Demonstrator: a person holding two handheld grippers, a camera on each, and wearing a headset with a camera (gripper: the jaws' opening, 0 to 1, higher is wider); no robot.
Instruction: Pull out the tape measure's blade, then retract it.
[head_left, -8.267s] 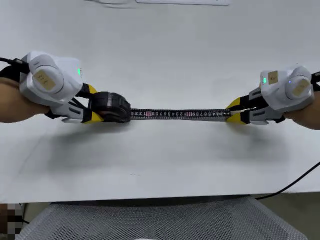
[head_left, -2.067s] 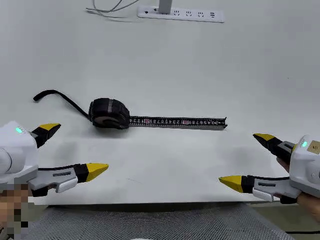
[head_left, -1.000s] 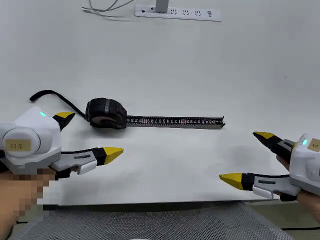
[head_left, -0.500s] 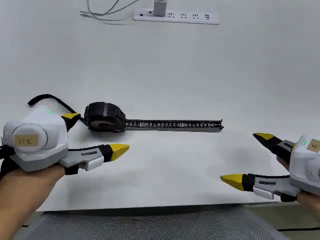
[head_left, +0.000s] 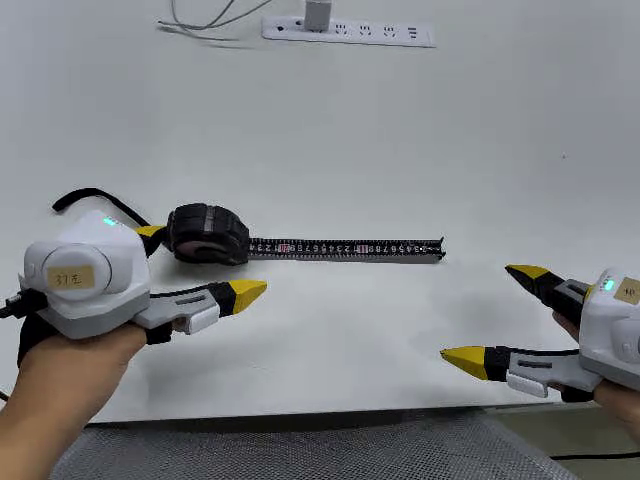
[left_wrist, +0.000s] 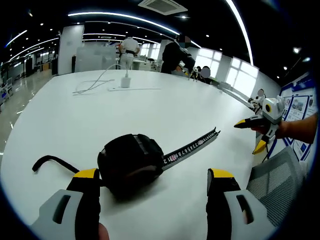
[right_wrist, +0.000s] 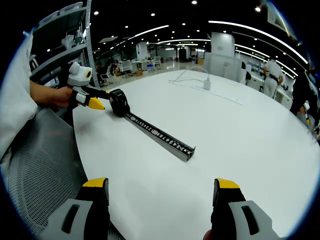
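At the far left we see the black wrist strap (head_left: 88, 196) curling across the white table (head_left: 400, 130) to the tape measure (head_left: 207, 233). Our left gripper (head_left: 205, 262) has its jaws spread wide and grips nothing; in the left gripper view the black case lies between the two yellow tips, closer to the left-hand one, and we cannot tell whether that tip touches it. The case rests on the table with its blade (head_left: 345, 247) drawn out flat to the right, numbers facing up, the end hook lying free on the surface. Well apart from that hook, near the table's front edge, our right gripper (head_left: 483, 312) is also wide open and empty, its jaws pointing left. A power strip (head_left: 348, 31) sits at the far edge of the table
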